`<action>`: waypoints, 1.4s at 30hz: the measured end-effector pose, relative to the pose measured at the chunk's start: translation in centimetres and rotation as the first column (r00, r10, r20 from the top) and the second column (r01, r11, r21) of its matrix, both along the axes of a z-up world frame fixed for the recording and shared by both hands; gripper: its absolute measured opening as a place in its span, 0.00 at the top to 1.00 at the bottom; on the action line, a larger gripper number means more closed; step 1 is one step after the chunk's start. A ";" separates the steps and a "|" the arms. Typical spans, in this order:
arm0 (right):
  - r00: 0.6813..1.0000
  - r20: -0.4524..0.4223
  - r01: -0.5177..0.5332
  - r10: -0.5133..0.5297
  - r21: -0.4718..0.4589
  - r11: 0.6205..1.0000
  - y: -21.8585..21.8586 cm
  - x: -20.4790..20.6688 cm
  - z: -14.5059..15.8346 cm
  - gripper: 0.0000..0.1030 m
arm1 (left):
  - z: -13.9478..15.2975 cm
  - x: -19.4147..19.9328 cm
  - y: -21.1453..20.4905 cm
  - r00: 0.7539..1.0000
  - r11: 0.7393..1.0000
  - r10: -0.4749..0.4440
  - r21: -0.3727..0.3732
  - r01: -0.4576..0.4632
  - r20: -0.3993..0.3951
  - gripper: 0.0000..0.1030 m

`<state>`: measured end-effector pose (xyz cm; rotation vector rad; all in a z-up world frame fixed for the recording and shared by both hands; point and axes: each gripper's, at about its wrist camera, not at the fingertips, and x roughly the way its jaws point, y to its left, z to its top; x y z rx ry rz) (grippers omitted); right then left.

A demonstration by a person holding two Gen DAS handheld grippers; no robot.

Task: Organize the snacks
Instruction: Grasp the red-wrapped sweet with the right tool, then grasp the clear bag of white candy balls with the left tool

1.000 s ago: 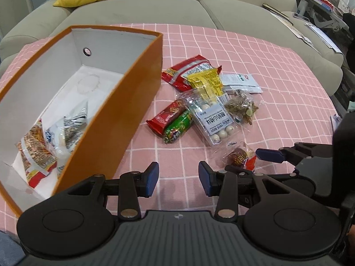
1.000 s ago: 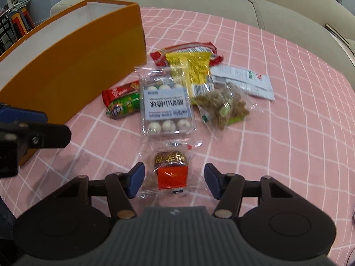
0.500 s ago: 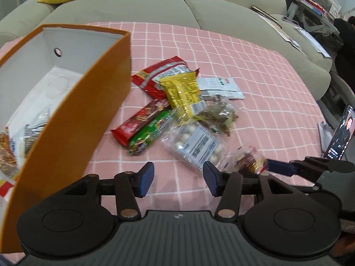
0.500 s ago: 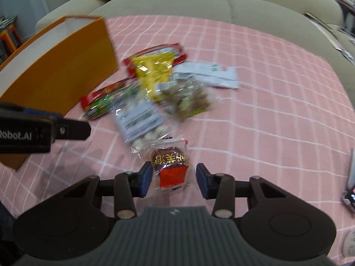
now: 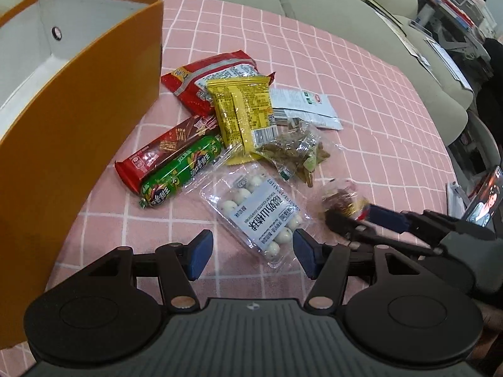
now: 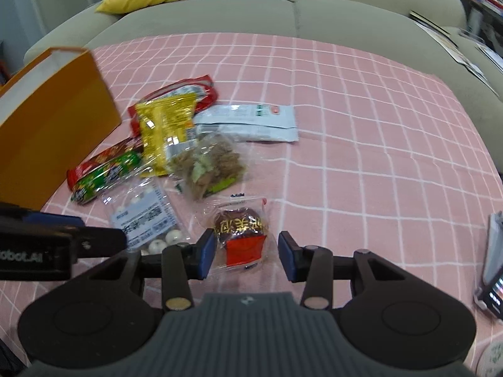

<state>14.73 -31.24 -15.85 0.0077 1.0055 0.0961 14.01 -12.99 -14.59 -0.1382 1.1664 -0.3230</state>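
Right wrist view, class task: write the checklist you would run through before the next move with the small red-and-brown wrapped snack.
1. Right gripper straddles the red-and-brown wrapped snack: ok.
2. Its pads firmly press the wrapper: cannot tell.
3. Left gripper free to take another item: ok. Its jaws are opening, and the clear pack of white balls lies ungripped ahead of them.
4. Orange box has its top open to receive snacks: ok.

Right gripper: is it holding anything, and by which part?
The right gripper seems to hold the small clear snack packet, pinched across its wrapper's two side edges near the red end. Contact at the right-hand pad is hard to see.
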 end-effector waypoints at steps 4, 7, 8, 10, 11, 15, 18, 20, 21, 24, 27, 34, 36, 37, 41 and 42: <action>0.999 -0.018 -0.042 0.043 0.026 0.999 1.0 -0.3 -0.3 0.60 | -0.1 0.2 0.2 1.000 1.000 0.014 -0.002 -0.014 -0.012 0.33; 0.998 -0.025 -0.064 0.065 0.048 0.997 1.9 -0.8 -0.3 0.60 | -0.2 0.3 0.4 0.999 1.000 0.028 -0.002 -0.028 -0.021 0.26; 0.998 -0.028 -0.059 0.061 0.059 0.997 1.8 -0.9 -0.2 0.60 | -0.3 0.4 0.3 0.999 0.999 0.035 0.006 -0.035 -0.023 0.24; 0.999 -0.022 -0.032 0.033 0.045 0.999 1.6 -1.1 -0.1 0.60 | -0.5 0.6 0.2 0.999 0.999 0.046 0.021 -0.045 -0.029 0.20; 1.000 -0.016 -0.020 0.020 0.025 0.999 1.4 -1.2 0.0 0.60 | -0.6 0.7 0.1 0.998 0.998 0.055 0.030 -0.054 -0.038 0.19; 1.000 -0.015 0.014 -0.014 0.009 1.000 0.2 -1.4 0.2 0.60 | -1.3 1.6 -0.4 0.990 0.993 0.114 0.026 -0.112 -0.086 0.17; 1.000 -0.011 0.014 -0.014 -0.004 1.000 -0.2 -1.7 0.2 0.60 | -1.5 2.0 -1.4 0.984 0.988 0.146 0.059 -0.141 -0.097 0.16; 1.000 -0.008 0.018 -0.018 -0.001 1.000 -0.3 -1.8 0.2 0.59 | -1.7 2.2 -2.2 0.984 0.985 0.152 0.099 -0.142 -0.096 0.16; 1.000 -0.007 0.021 -0.021 0.003 1.000 -0.4 -1.8 0.2 0.59 | -1.9 2.3 -2.6 0.984 0.984 0.149 0.117 -0.137 -0.094 0.16; 1.000 -0.005 0.025 -0.025 0.014 1.000 -0.6 -1.8 0.1 0.59 | -2.6 2.5 -3.7 0.984 0.974 0.145 0.192 -0.123 -0.107 0.16; 0.999 -0.004 0.032 -0.032 0.020 0.999 -0.9 -2.1 0.2 0.59 | -2.9 2.3 -4.1 0.987 0.971 0.127 0.216 -0.104 -0.097 0.16; 1.000 -0.006 0.031 -0.031 0.018 0.999 -0.8 -2.3 0.1 0.58 | -2.8 1.7 -4.5 0.995 0.969 0.063 0.243 -0.044 -0.071 0.31; 1.000 -0.009 0.030 -0.030 0.019 0.999 -0.8 -2.3 0.0 0.58 | -2.7 1.5 -4.3 0.997 0.971 0.044 0.239 -0.026 -0.067 0.34; 0.999 -0.011 0.030 -0.030 0.018 0.999 -0.8 -2.2 0.0 0.58 | -2.7 1.4 -4.2 0.997 0.971 0.036 0.237 -0.019 -0.069 0.35; 1.000 -0.013 0.024 -0.024 0.004 1.000 -0.5 -2.2 0.0 0.58 | -2.4 0.9 -3.7 0.997 0.974 0.017 0.228 -0.001 -0.071 0.39; 1.000 -0.013 0.023 -0.023 0.005 1.000 -0.4 -2.2 0.0 0.58 | -2.3 0.7 -3.5 0.997 0.974 0.012 0.226 0.004 -0.071 0.40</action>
